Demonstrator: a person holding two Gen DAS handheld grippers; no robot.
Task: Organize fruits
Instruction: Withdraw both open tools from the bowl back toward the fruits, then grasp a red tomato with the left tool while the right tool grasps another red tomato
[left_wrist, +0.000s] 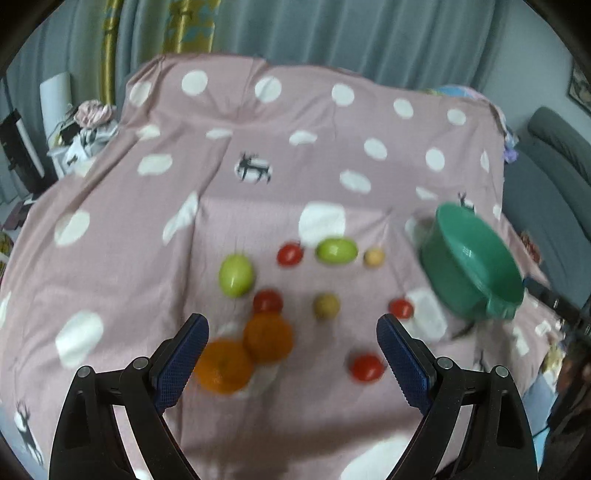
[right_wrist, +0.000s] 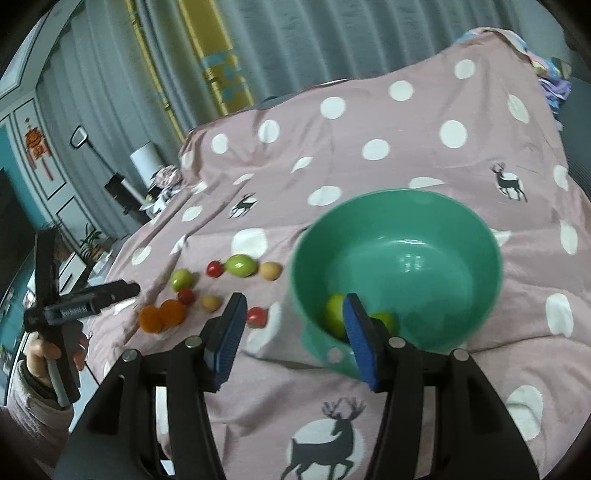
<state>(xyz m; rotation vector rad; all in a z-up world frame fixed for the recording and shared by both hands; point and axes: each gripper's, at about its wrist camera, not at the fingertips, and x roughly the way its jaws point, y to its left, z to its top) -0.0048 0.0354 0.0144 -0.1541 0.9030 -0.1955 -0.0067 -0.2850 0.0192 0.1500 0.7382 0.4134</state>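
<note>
Fruit lies on the pink dotted cloth (left_wrist: 258, 206): two oranges (left_wrist: 267, 336), two green fruits (left_wrist: 236, 275), several red tomatoes (left_wrist: 365, 366) and two small yellow fruits (left_wrist: 326, 305). A green bowl (right_wrist: 397, 266) stands at the right and holds two green fruits (right_wrist: 334, 314); it also shows in the left wrist view (left_wrist: 472, 262). My left gripper (left_wrist: 291, 349) is open and empty above the oranges. My right gripper (right_wrist: 293, 332) is open and empty at the bowl's near left rim. The fruit group also shows in the right wrist view (right_wrist: 240, 265).
The cloth covers a raised surface that drops off at the left and right edges. A cluttered side table (left_wrist: 79, 136) stands at the far left. A grey sofa (left_wrist: 554, 173) is at the right. Curtains (left_wrist: 332, 33) hang behind.
</note>
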